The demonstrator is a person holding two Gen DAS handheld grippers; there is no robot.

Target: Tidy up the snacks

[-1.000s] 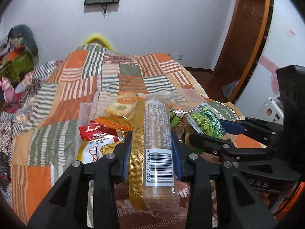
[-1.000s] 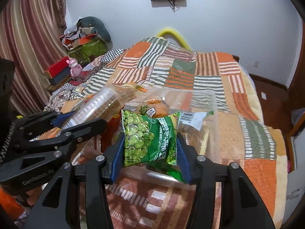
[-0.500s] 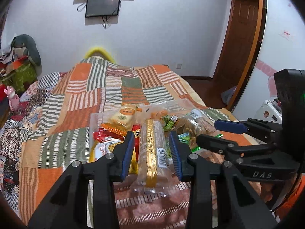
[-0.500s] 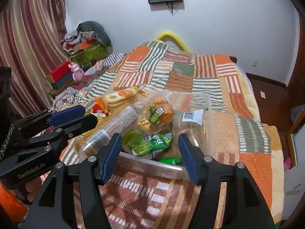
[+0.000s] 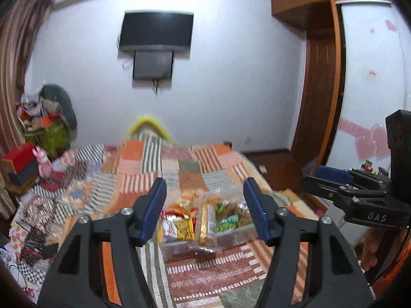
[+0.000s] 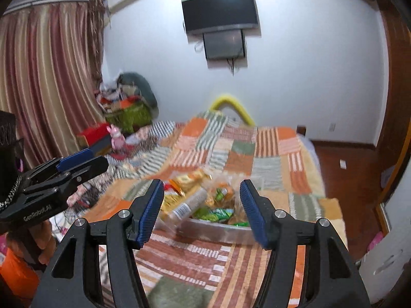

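Compared with a second ago, both tools are seen drawn back from the clear tray (image 5: 239, 232): the long biscuit sleeve (image 5: 205, 222) formerly clamped by the left gripper (image 5: 205, 211) and the green pea packet (image 6: 218, 213) formerly clamped by the right gripper (image 6: 201, 209) have been let go. Both sets of jaws are spread wide and nothing is held. The tray is set on the patchwork quilt (image 5: 185, 169) (its near end), packed with wrappers; the sleeve is laid lengthwise with its near end jutting over the tray's front rim, and the pea packet lies flat just right of it
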